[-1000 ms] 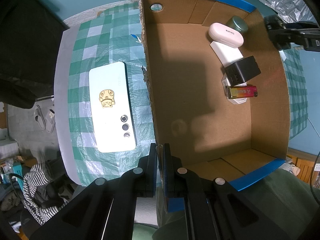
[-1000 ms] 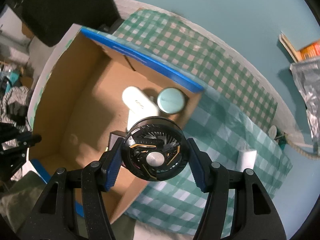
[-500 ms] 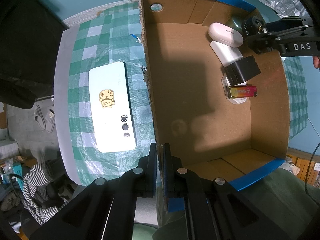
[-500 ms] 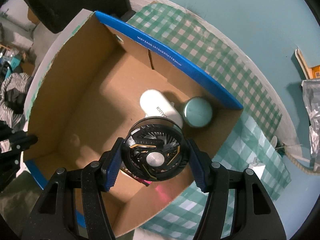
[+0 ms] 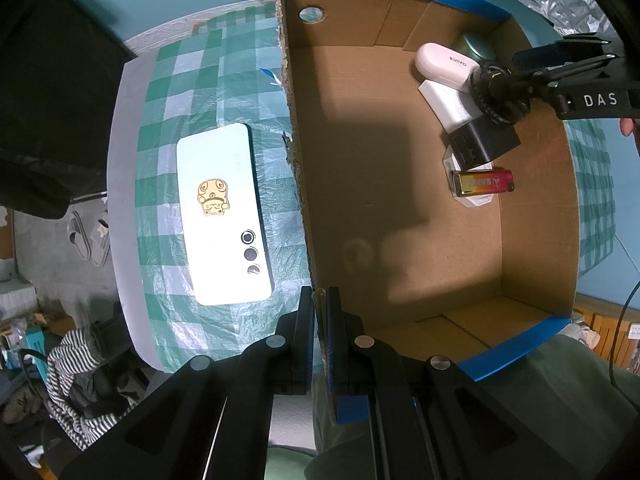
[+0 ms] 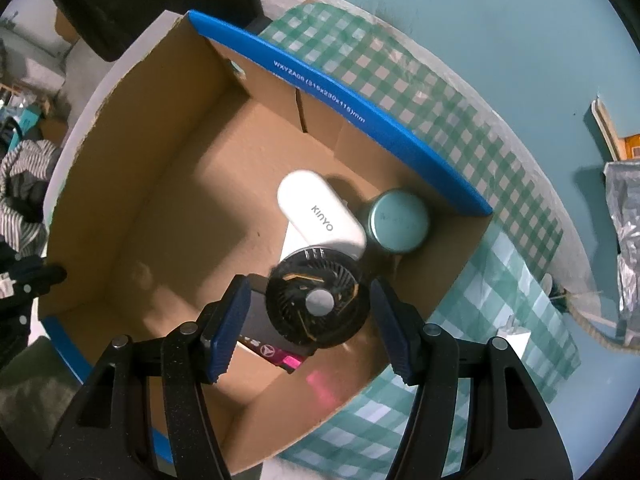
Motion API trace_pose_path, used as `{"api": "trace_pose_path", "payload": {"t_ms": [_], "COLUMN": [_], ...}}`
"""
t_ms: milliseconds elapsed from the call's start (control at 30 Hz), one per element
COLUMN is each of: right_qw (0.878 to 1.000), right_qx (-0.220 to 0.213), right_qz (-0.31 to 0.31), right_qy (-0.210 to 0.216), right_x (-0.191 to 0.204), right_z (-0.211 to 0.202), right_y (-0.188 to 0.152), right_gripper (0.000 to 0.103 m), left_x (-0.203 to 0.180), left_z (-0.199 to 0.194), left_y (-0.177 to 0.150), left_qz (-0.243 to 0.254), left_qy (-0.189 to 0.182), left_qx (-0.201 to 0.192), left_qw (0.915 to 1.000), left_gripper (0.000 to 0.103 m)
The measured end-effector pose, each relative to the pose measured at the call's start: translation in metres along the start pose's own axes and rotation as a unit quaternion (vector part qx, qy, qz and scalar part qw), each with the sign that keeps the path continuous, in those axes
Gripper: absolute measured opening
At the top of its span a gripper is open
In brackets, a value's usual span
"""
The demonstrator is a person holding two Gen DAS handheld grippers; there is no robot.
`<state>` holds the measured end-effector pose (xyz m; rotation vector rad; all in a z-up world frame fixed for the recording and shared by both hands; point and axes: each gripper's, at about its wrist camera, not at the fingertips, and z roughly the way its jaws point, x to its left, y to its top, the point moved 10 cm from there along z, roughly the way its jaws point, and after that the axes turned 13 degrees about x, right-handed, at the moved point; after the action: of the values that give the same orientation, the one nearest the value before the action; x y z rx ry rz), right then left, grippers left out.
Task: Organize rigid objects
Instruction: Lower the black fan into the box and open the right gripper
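Left wrist: left gripper [image 5: 318, 312] fingers pressed together, pinching cardboard box [image 5: 298, 184] wall. Phone [image 5: 224, 216] on checked cloth [image 5: 168, 152] over bench, just outside. Right wrist: right gripper [image 6: 310, 320] fingers spread, clear of black fan [image 6: 318, 304] lying inside box atop black block [image 6: 256, 320], beside white case [image 6: 320, 212], round tin [image 6: 398, 220].

left gripper [image 5: 318, 320] is clamped tight on the cardboard box [image 5: 532, 208] wall. inside, over in the far corner: white Kinyo case [image 5: 442, 64], black charger [image 5: 482, 146], a lighter [image 5: 482, 183]. right gripper [image 5: 520, 80] pokes in there with a small black fan [image 5: 494, 96]. white phone [image 5: 222, 216] sits outside on the checked cloth [image 5: 168, 120]
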<state>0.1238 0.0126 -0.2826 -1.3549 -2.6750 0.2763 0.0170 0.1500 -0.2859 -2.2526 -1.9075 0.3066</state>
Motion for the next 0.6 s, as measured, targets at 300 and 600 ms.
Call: {"api": "trace_pose_path", "payload": {"t_ms": [300,600], "right_qw": [1.0,0.999], "right_qx": [-0.017,-0.031], "right_qz": [0.004,0.018], "right_qy": [-0.002,0.0], "right_x": [-0.007,-0.025], "right_z": [-0.015,-0.028], "right_y": [-0.005,-0.018], "right_gripper": [0.063,0.063], "left_x": [0.0,0.001], "left_z": [0.0,0.0], "left_y": [0.0,-0.002], "left_qz": [0.0,0.003], "left_qy": [0.0,0.003], "left_qx": [0.0,0.0], "left_qw": [1.0,1.0], "left_gripper": [0.003,0.003]}}
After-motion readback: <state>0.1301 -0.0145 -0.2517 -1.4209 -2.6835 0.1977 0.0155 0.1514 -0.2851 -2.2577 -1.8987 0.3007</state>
